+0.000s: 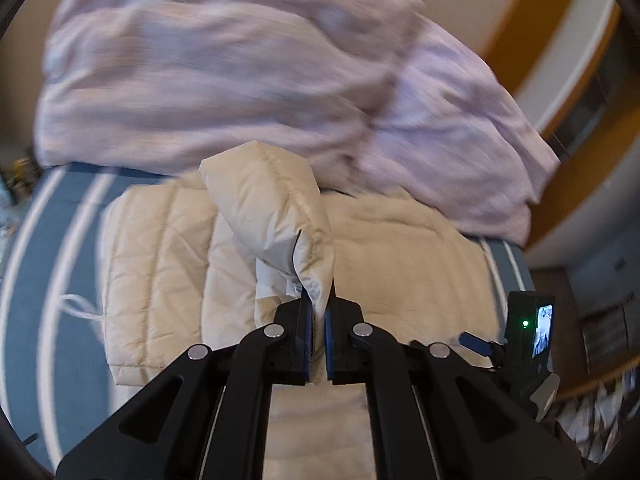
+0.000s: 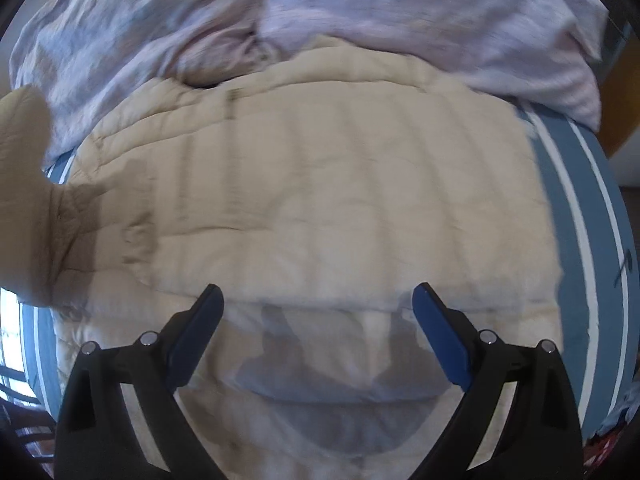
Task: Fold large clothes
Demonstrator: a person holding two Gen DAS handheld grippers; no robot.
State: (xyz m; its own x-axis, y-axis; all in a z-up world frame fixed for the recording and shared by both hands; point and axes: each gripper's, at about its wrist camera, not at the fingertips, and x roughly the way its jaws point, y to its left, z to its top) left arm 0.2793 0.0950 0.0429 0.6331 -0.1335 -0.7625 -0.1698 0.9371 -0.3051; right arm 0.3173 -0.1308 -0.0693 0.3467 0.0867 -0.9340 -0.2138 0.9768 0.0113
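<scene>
on the blue bed cover with white stripes point(image 1: 76, 240) lies a cream quilted puffer jacket point(image 2: 328, 200), spread flat. the left gripper point(image 1: 319, 320) is closed on a lifted fold of the jacket, likely a sleeve, raised above the rest. the right gripper point(image 2: 318, 300) hovers over the jacket, jaws wide apart, holding nothing. a crumpled lilac duvet point(image 1: 224, 68) is heaped just beyond the jacket.

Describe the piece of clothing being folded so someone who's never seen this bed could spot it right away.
Find the bed with the blue cover striped in white. On it, in front of the bunched lilac duvet, lies a cream quilted jacket. Unlike the soft duvet, it is stitched into puffy bands, and the left gripper pinches one lifted flap of it.
</scene>
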